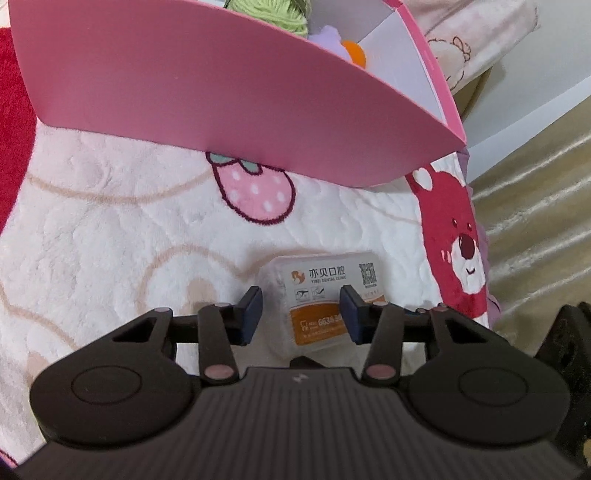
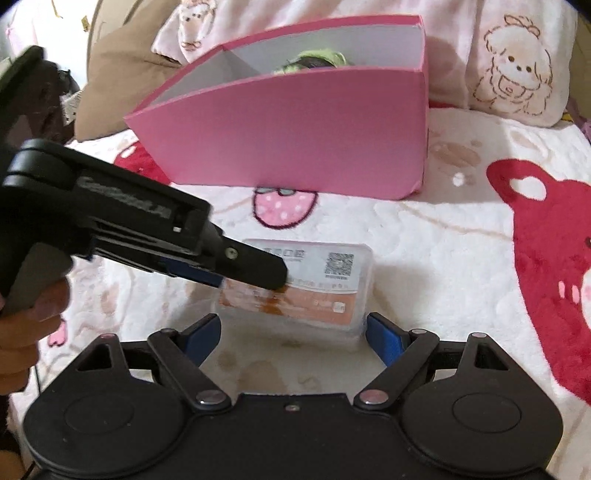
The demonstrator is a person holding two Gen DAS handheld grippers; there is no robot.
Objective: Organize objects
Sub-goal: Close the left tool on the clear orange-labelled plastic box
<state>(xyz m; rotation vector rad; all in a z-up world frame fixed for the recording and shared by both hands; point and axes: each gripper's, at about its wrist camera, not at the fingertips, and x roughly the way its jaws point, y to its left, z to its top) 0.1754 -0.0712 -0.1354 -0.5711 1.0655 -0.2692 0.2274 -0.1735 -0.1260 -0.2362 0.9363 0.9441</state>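
- One clear floss case (image 1: 325, 299) lies flat on the blanket (image 1: 110, 236), in front of the pink box (image 1: 207, 99).
- One pink box, open-topped, holds one green yarn ball (image 1: 269, 14).
- Left hand-held gripper (image 1: 301, 314): jaws spread, straddling the case, not pinching.
- Right hand-held gripper (image 2: 293, 332): jaws wide apart, just before the case's near edge.

blanket (image 1: 110, 240): fluffy plush cloth, matt | pink box (image 2: 295, 140) on blanket: smooth matt cardboard, white inside | clear case (image 2: 317, 284) in front of pink box: glossy see-through plastic, paper label | left gripper (image 1: 301, 314), right gripper (image 2: 293, 334): matt black plastic, blue pads, metal pins
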